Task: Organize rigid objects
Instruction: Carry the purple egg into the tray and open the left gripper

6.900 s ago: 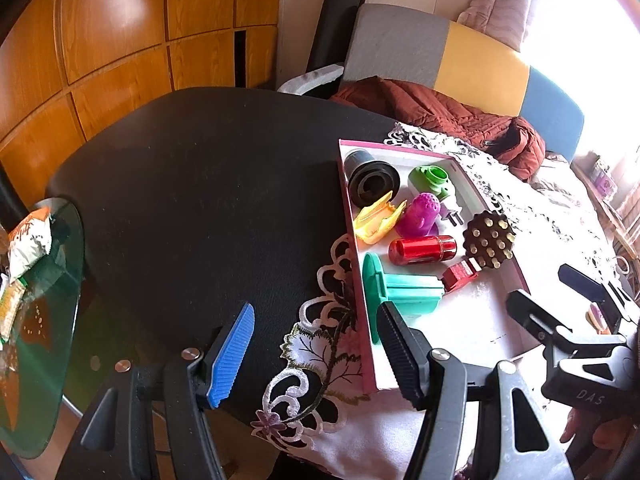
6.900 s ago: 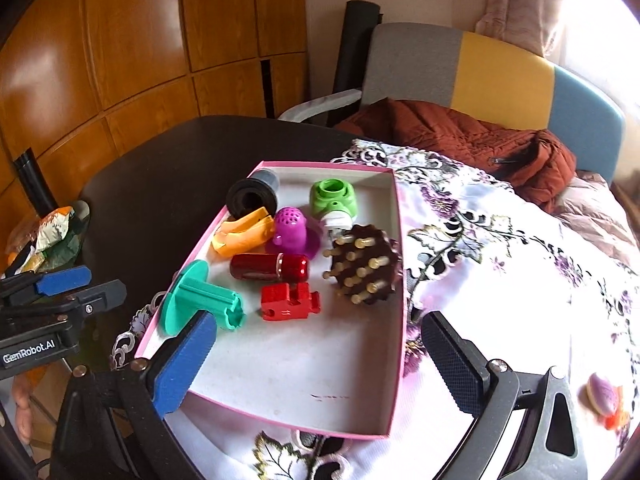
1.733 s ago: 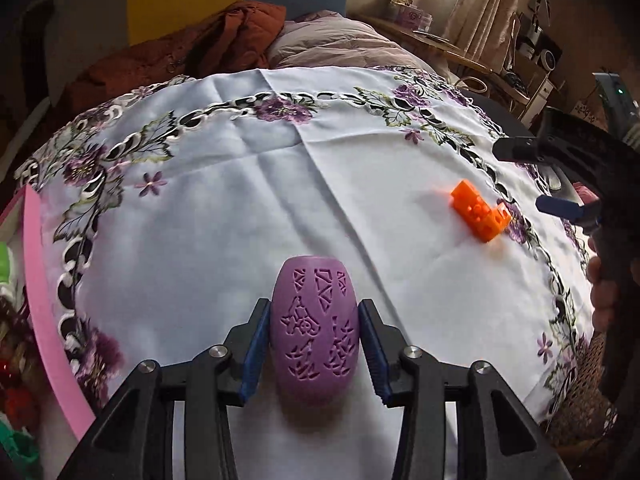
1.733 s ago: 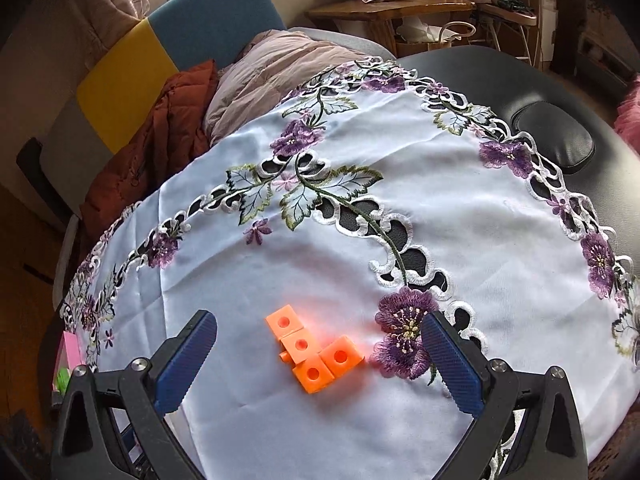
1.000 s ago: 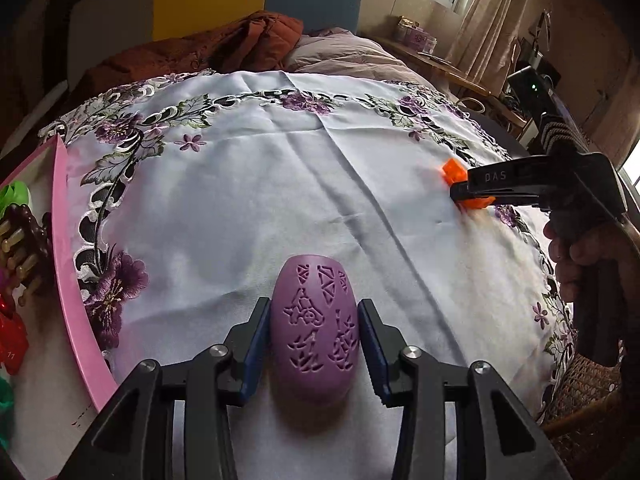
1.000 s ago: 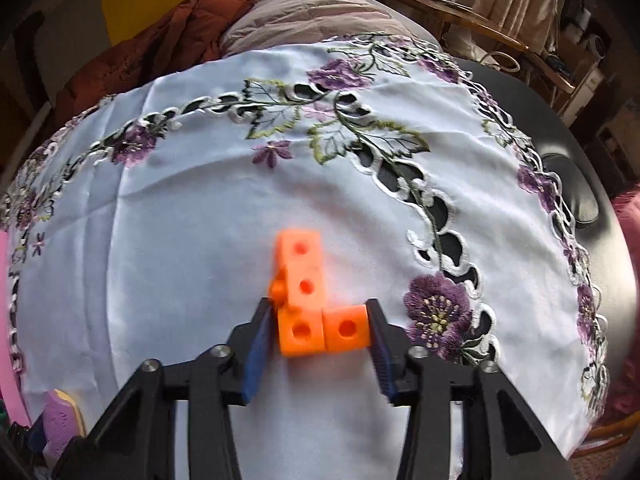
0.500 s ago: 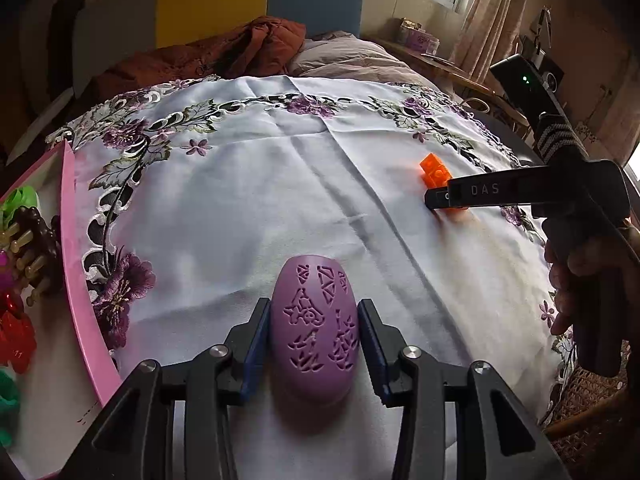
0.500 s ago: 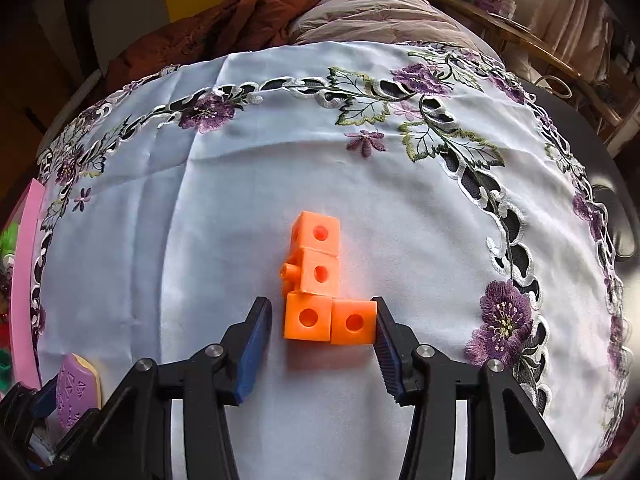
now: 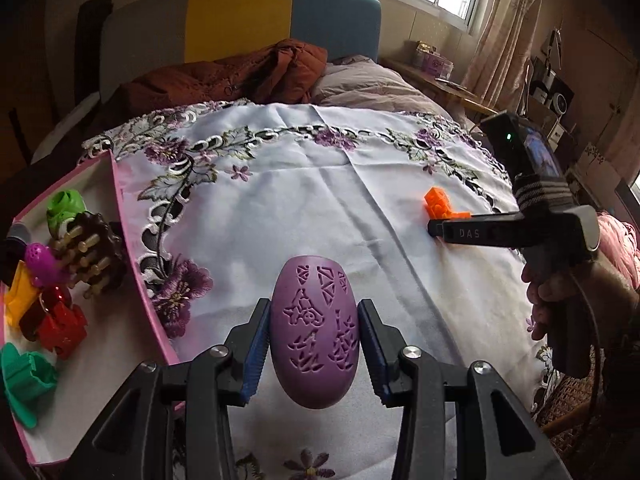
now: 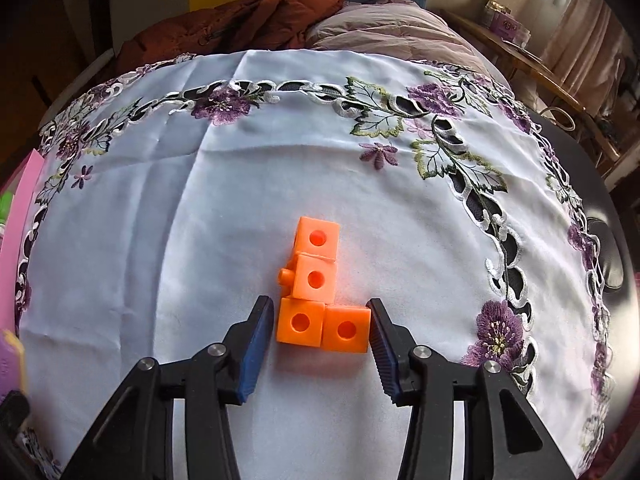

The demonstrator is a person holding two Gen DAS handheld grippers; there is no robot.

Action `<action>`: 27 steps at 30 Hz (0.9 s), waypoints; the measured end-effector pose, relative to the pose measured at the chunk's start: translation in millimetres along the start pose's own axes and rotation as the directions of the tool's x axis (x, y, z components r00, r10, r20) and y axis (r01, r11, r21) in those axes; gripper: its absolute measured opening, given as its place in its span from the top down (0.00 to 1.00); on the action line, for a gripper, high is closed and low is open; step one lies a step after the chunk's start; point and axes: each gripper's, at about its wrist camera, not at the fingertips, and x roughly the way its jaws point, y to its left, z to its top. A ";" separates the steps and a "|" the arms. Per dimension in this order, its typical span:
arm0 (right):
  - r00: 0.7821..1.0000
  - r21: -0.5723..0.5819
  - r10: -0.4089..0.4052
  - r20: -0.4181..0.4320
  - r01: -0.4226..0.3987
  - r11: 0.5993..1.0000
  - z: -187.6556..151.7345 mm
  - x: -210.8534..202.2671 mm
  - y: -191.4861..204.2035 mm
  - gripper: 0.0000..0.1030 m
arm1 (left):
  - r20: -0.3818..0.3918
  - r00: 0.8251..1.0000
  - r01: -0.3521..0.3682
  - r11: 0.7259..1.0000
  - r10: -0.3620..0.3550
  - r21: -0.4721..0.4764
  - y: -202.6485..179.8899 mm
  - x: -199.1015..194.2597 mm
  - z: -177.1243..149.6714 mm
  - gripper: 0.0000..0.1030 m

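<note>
My left gripper (image 9: 314,338) is shut on a purple egg-shaped piece (image 9: 314,332) with cut-out patterns, held above the white embroidered tablecloth (image 9: 312,192). A pink-rimmed tray (image 9: 134,248) at the left holds several small rigid objects. My right gripper (image 10: 322,330) is shut on an orange L-shaped block of joined cubes (image 10: 318,280), gripping its near two cubes. The same block (image 9: 440,204) and right gripper show at the right of the left wrist view.
In the tray lie a brown spiky ball (image 9: 94,256), a green cap (image 9: 64,206), a red piece (image 9: 62,326) and a green spool (image 9: 24,376). A brown jacket (image 10: 240,20) and a sofa lie beyond the table. Dark table edge (image 10: 608,248) at right.
Both grippers have swung left with their objects, so the pink tray comes further into the left wrist view. Earlier the right gripper closed around the orange block.
</note>
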 end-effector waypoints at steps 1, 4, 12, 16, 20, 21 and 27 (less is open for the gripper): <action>1.000 -0.008 -0.005 0.003 0.005 1.000 -0.5 -0.2 1.4 0.54 | 0.015 1.000 -0.008 1.000 0.008 -0.004 2.3 -6.3 2.2 0.58; 1.000 -0.019 -0.012 0.008 0.012 1.000 -1.3 -1.0 3.1 0.54 | 0.055 0.998 -0.033 0.999 0.034 -0.034 14.9 -24.7 8.0 0.58; 0.999 -0.051 -0.024 0.021 0.025 0.998 -3.7 -2.2 6.9 0.57 | 0.106 0.987 -0.103 0.986 0.117 -0.135 58.4 -59.3 8.7 0.58; 0.999 -0.064 -0.030 0.025 0.031 0.997 -4.3 -2.4 7.6 0.58 | 0.102 0.983 -0.131 0.975 0.151 -0.176 77.7 -66.7 2.4 0.58; 0.999 -0.072 -0.034 0.028 0.036 0.997 -4.7 -3.1 8.9 0.58 | 0.093 0.981 -0.150 0.965 0.173 -0.217 94.8 -73.2 -6.8 0.58; 0.999 -0.074 -0.035 0.029 0.037 0.997 -4.7 -3.3 9.1 0.58 | 0.091 0.980 -0.155 0.963 0.179 -0.222 97.7 -74.3 -8.7 0.58; 0.999 -0.083 -0.042 0.031 0.044 0.996 -4.9 -3.8 10.1 0.58 | 0.077 0.977 -0.173 0.948 0.200 -0.268 118.7 -79.4 -19.9 0.58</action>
